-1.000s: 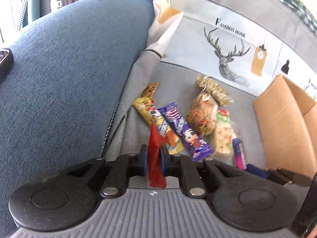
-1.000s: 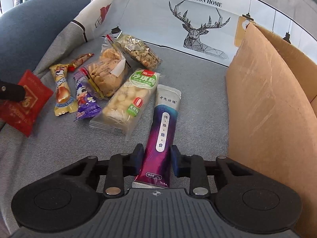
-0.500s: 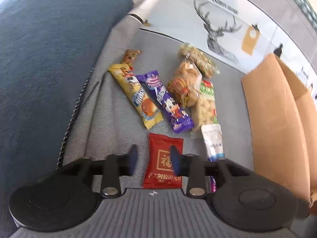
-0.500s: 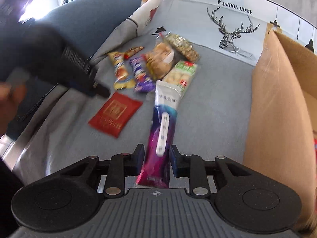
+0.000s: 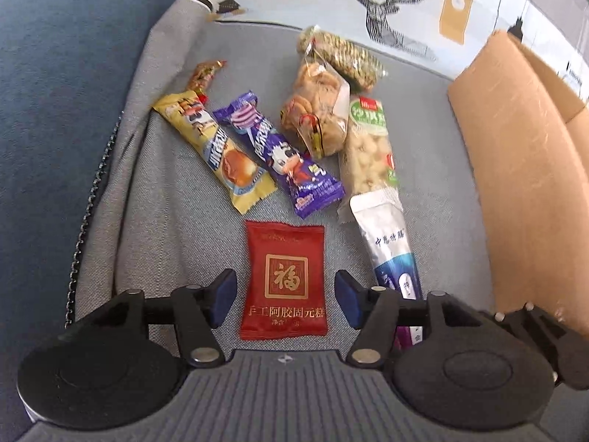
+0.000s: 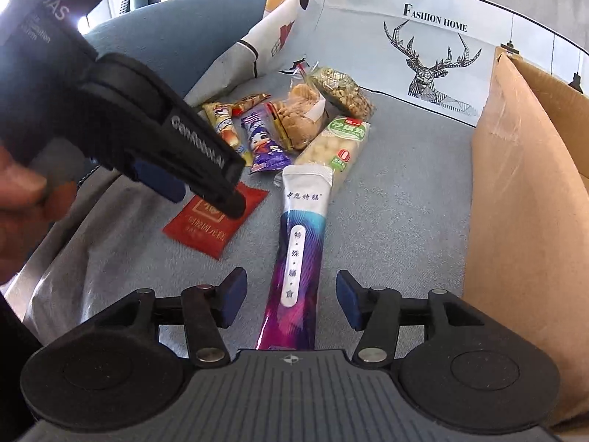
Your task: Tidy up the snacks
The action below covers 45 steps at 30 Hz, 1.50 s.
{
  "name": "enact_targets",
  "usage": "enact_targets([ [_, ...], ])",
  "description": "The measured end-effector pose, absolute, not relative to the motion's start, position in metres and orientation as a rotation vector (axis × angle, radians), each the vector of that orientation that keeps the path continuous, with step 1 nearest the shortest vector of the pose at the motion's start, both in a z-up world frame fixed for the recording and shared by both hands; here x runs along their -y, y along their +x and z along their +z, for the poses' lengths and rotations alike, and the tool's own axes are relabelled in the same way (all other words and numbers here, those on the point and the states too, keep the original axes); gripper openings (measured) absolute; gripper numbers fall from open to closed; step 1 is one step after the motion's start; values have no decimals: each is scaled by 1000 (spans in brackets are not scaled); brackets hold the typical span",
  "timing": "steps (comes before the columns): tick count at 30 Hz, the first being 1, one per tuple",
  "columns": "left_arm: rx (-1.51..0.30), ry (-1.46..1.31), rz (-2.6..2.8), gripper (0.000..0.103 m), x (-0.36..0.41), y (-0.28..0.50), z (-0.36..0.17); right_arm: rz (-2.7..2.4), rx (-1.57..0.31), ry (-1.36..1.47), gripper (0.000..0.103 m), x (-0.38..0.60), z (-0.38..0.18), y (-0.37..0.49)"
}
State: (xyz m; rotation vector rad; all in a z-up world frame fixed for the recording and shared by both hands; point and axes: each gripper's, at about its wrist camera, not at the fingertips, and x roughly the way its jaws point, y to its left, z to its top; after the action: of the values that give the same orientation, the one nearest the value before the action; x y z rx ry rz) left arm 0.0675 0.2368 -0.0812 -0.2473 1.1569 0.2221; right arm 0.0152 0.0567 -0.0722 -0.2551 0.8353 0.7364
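Note:
A red flat snack packet [image 5: 285,281] lies on the grey sofa seat between the spread fingers of my open left gripper [image 5: 286,296]; it also shows in the right wrist view [image 6: 211,221]. A long purple and white stick pack [image 6: 300,258] lies on the seat between the spread fingers of my open right gripper [image 6: 291,298]; it also shows in the left wrist view [image 5: 392,250]. Behind them lie a yellow bar [image 5: 217,154], a purple bar [image 5: 283,154], a bag of cookies [image 5: 316,107], a nut bar [image 5: 342,55] and a green-labelled puff pack [image 5: 368,147].
An open cardboard box [image 6: 522,202] stands on the right of the seat, and its flap shows in the left wrist view [image 5: 522,169]. A blue sofa arm [image 5: 62,92] rises on the left. A deer-print cushion [image 6: 434,51] lies at the back. The left gripper body [image 6: 140,118] fills the upper left of the right wrist view.
Both grippers have opened. The left one let go of the red packet, which now lies flat on the seat. The right one let go of the purple stick pack.

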Motion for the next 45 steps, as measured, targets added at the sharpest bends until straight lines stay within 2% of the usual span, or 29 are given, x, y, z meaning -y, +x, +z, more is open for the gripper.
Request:
enact_targets([
  [11,-1194,-184,219,67,-231,74,-91,714,-857,-229,55,-60,-81,29],
  [13,-1195,-171,216,67,-230,75,-92,718,-856,-234,47,-61,-82,28],
  [15,-1195,-163,214,67,-229,75,-92,722,-858,-235,35,-62,-82,29],
  [21,-1193,-152,209,67,-229,73,-92,697,-832,-221,30,-57,-77,29],
  [30,-1193,-127,218,66,-227,73,-93,677,-855,-225,31,-54,-80,31],
  [36,-1174,-130,251,51,-232,73,-91,676,-856,-225,32,-54,-81,32],
  [45,-1171,-156,264,51,-239,72,-89,644,-853,-216,32,-51,-82,35],
])
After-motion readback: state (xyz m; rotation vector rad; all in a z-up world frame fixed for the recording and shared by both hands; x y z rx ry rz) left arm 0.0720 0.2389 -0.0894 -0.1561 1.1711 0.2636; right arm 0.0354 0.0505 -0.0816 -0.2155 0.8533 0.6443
